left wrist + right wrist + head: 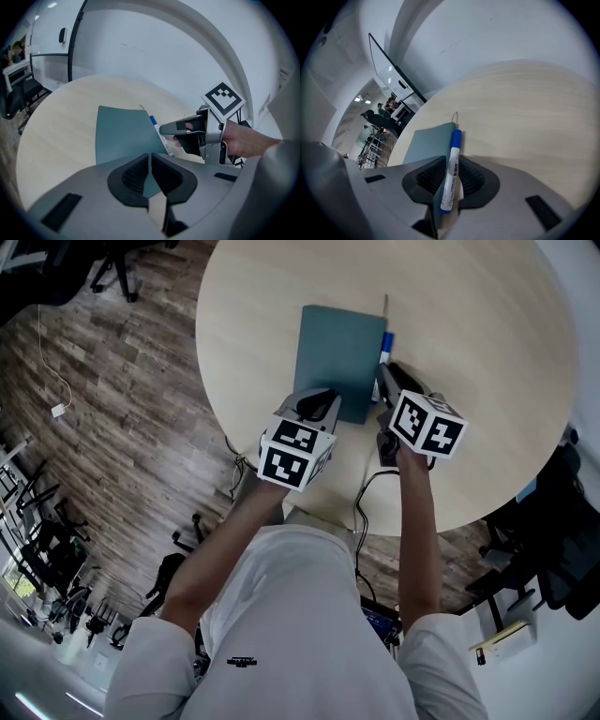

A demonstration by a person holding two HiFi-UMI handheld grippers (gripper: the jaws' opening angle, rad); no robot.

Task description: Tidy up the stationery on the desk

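A marker (451, 171) with a white barrel and a blue cap lies along the right edge of a teal notebook (339, 352), cap pointing away from the person. The right claw (452, 175) is closed around it: in the right gripper view the ribbed black pads sit against either side of the barrel, and the marker's blue tail end pokes out just behind them. A sliver of the notebook's edge shows in the same gap, to the left of the barrel.

The notebook lies shut and flat near the middle of a round, pale wood tabletop (487, 334). A thin strand sticks out from its far right corner, just beyond the marker's cap.

The left claw (150, 176) is at the notebook's near edge, its tips just over the cover in the head view. Its pads are drawn together to a thin slit with nothing gripped between them — the teal seen through the gap is the notebook lying beyond. From this side the right claw shows turned on its side at the near end of the marker, with a bare hand (243, 140) behind it.

Both arms reach forward in white sleeves, and each gripper carries its marker cube close to the tabletop's near rim. A black cable (361, 502) trails down from the right gripper — past the rim towards the wood-plank floor (122, 399), where dark office chairs (112, 268) stand at the far left.
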